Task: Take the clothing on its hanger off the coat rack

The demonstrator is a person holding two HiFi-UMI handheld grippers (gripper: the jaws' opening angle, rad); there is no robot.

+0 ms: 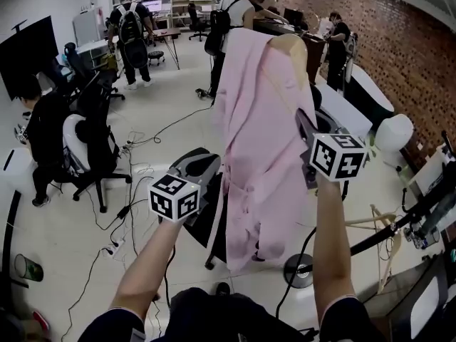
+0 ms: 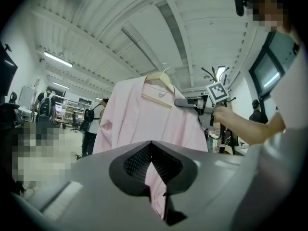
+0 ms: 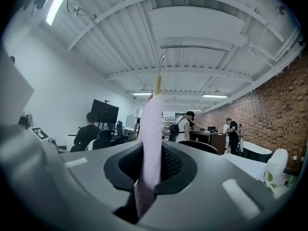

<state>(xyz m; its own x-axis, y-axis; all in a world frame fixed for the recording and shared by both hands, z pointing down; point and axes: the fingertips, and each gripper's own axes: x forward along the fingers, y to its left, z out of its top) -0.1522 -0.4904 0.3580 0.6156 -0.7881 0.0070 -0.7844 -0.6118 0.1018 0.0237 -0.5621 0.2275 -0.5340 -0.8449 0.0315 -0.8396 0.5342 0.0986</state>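
A pale pink garment (image 1: 260, 141) hangs on a wooden hanger (image 1: 291, 47), held up in the air in front of me. The hanger's wire hook (image 2: 166, 71) points up and rests on nothing. My right gripper (image 1: 305, 137) is shut on the garment at its right shoulder, over the hanger arm; pink cloth (image 3: 150, 143) runs between its jaws, below the hanger's wooden neck (image 3: 157, 83). My left gripper (image 1: 206, 168) is shut on the garment's lower left edge, with a fold of cloth (image 2: 155, 186) pinched between its jaws. A branched coat rack top (image 2: 211, 74) shows behind the right gripper.
A black round base (image 1: 298, 270) and a wooden stand (image 1: 377, 226) stand on the floor at lower right. Cables (image 1: 135, 191) trail across the floor. A seated person (image 1: 43, 130) and office chairs are on the left, and standing people (image 1: 132, 34) at the back. A brick wall (image 1: 399, 41) lies to the right.
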